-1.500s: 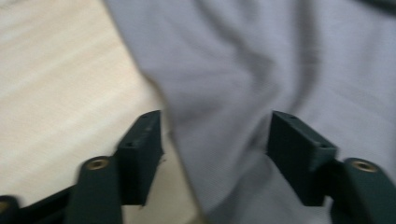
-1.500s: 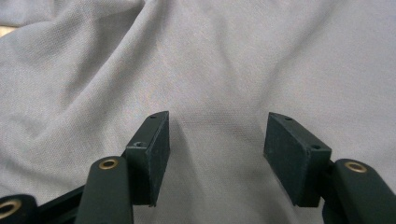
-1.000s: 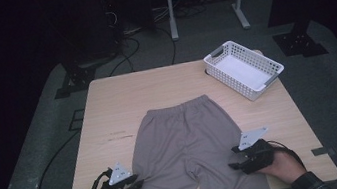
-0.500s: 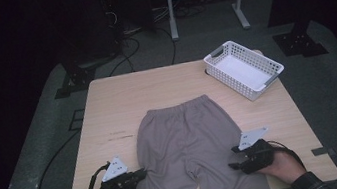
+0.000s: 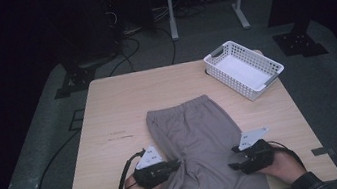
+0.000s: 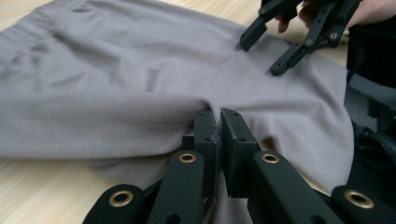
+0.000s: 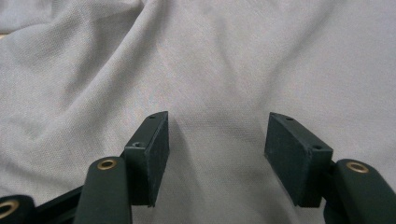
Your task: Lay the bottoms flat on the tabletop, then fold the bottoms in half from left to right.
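Grey shorts [image 5: 197, 128] lie flat on the wooden table [image 5: 118, 112], waistband toward the far side. My left gripper [image 5: 176, 164] is at the near left leg, shut on a fold of its edge [image 6: 218, 114], and the cloth bunches up around the pinched spot. In the left gripper view the shorts [image 6: 140, 70] stretch away to the right gripper [image 6: 260, 57] beyond. My right gripper [image 5: 233, 158] hovers open at the right leg. The right gripper view has its jaws [image 7: 217, 135] wide apart just above the smooth fabric [image 7: 210, 60], nothing between them.
A white slotted basket [image 5: 273, 66] stands at the table's far right corner, with nothing in it. Bare wood shows to the left of the shorts and beyond them. Cables trail off the near left edge to the floor.
My left gripper has slid right toward the middle of the shorts, dragging the left leg's edge inward with it. The right gripper has stayed where it was.
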Tool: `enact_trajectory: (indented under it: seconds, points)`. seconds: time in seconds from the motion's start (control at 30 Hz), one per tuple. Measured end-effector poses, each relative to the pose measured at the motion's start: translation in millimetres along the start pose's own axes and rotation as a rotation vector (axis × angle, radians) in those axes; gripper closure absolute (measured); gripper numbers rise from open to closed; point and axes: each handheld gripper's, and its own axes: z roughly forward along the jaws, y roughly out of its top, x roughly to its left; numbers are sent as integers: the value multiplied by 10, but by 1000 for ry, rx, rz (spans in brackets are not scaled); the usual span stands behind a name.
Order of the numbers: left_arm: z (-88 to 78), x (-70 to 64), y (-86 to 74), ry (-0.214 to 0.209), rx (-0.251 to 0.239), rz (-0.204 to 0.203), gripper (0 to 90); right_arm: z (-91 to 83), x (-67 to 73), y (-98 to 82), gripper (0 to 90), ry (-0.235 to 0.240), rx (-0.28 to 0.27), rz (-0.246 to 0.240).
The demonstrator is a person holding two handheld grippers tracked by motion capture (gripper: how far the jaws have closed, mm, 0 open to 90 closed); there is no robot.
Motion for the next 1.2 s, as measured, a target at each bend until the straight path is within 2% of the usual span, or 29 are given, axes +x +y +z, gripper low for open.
enact_trajectory:
  seconds: [0.13,0.27,0.37,0.63,0.9,1.1,1.2]
  points:
    - [144,14,41,-39,-11,5,858,-1,0,-1,384,0,0,1]
    - [265,14,12,-62,19,6,856,-8,-11,21,377,23,-4,29]
    - [314,2,-14,-66,37,10,852,-39,-33,95,377,30,-52,52]
    - [331,-38,-33,-71,47,25,850,47,-89,388,372,27,-81,67]
    - [375,-64,-33,-81,58,34,850,194,-216,746,372,26,-120,73]
    - [389,-66,-38,-87,61,30,850,342,-335,1034,366,44,-143,107]
    - [399,-67,-42,-88,60,28,850,428,-401,1185,365,41,-152,102]
